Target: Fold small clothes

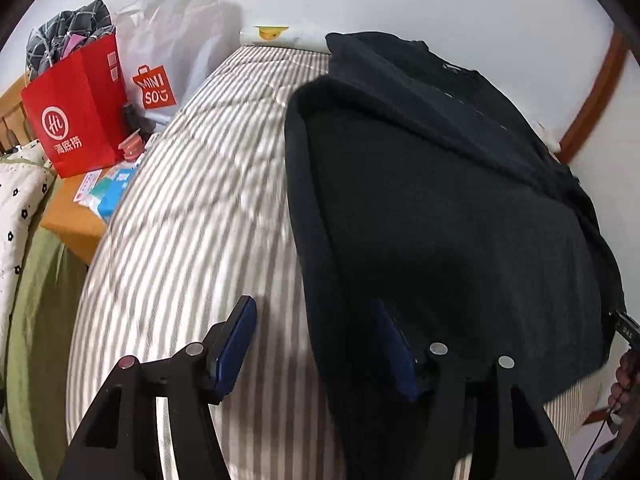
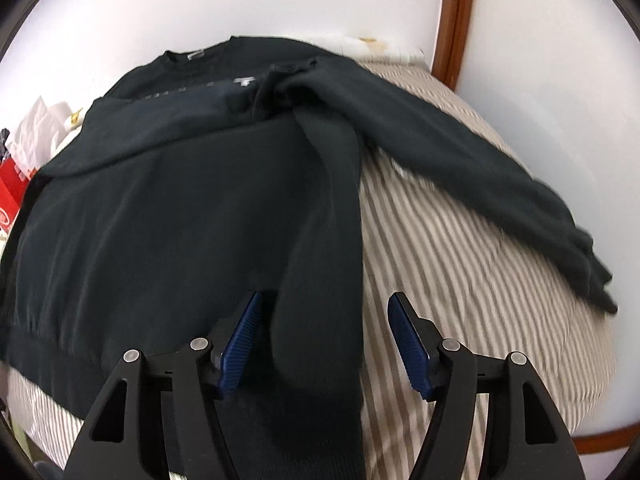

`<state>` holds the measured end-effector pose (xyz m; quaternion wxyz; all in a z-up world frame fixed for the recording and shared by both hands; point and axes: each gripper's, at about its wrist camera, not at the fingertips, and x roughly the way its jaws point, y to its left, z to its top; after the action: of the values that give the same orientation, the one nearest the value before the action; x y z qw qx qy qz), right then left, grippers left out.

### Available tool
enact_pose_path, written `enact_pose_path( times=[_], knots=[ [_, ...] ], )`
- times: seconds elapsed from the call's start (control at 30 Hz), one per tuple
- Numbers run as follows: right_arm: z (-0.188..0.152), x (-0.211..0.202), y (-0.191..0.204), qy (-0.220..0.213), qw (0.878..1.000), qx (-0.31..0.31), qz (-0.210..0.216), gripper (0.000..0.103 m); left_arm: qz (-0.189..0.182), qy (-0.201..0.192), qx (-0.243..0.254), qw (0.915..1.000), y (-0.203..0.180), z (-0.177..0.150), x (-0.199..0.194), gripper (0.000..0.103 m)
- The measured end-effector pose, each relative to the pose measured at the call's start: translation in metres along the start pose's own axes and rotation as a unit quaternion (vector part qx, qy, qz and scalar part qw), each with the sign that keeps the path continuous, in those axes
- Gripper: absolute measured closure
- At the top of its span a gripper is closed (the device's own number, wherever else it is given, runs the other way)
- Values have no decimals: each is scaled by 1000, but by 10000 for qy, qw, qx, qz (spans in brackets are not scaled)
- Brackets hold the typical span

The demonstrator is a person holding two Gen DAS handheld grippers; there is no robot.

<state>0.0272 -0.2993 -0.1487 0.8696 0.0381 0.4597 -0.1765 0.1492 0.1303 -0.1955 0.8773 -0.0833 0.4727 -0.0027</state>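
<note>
A black sweatshirt (image 1: 440,208) lies spread on a bed (image 1: 192,220) covered in grey-and-white stripes, its neckline toward the white wall at the top of both frames. In the left wrist view it fills the right half of the frame, with its left edge turned over into a thick rolled fold that runs from the upper centre down to the lower centre. The left claw (image 1: 316,344) sits at the bottom centre with its blue pads wide apart and nothing between them; the left pad is over bare striped cover, the right pad at the folded edge of the garment, though contact cannot be judged. In the right wrist view the sweatshirt (image 2: 160,220) covers the left and centre, one sleeve (image 2: 320,240) laid down its front toward the bottom of the frame and the other sleeve (image 2: 480,176) stretched out diagonally across the bed (image 2: 460,280) toward the right edge. The right claw (image 2: 326,344) is also wide, its pads on either side of the end of the downward sleeve without closing on it. At the upper left of the left wrist view a red paper bag (image 1: 76,108) and a white Miniso bag (image 1: 168,48) stand on a wooden bench (image 1: 68,216) beside the bed.
</note>
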Motion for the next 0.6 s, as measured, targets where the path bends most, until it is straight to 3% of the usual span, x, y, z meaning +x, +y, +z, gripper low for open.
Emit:
enact_pose_path(
  times=[0.2, 0.23, 0.27, 0.3, 0.37, 0.43, 0.6],
  knots=[
    [-23, -9, -6, -88, 9996, 186, 182, 40, 64, -149, 105, 9998, -8, -25, -11, 44],
    [-25, -9, -6, -91, 9994, 225, 238, 47, 81, -166, 113, 9998, -10, -27, -11, 45],
    [-25, -9, -5, -107, 9992, 219, 323, 61, 107, -167, 133, 9997, -11, -28, -12, 47],
    [-25, -11, -4, -141, 9986, 161, 477, 68, 135, -178, 172, 9996, -14, -29, -12, 52],
    [-25, -14, 1, -225, 9989, 4, 423, 87, -2, -186, 195, 9996, -17, -29, -13, 82],
    [-27, -19, 1, -311, 9987, -41, 400, 91, 52, -152, 60, 9999, -15, -27, -12, 90],
    [-34, -34, -12, -341, 9972, 218, 626, 93, -91, -179, -90, 9998, -8, -33, -26, 92]
  ],
)
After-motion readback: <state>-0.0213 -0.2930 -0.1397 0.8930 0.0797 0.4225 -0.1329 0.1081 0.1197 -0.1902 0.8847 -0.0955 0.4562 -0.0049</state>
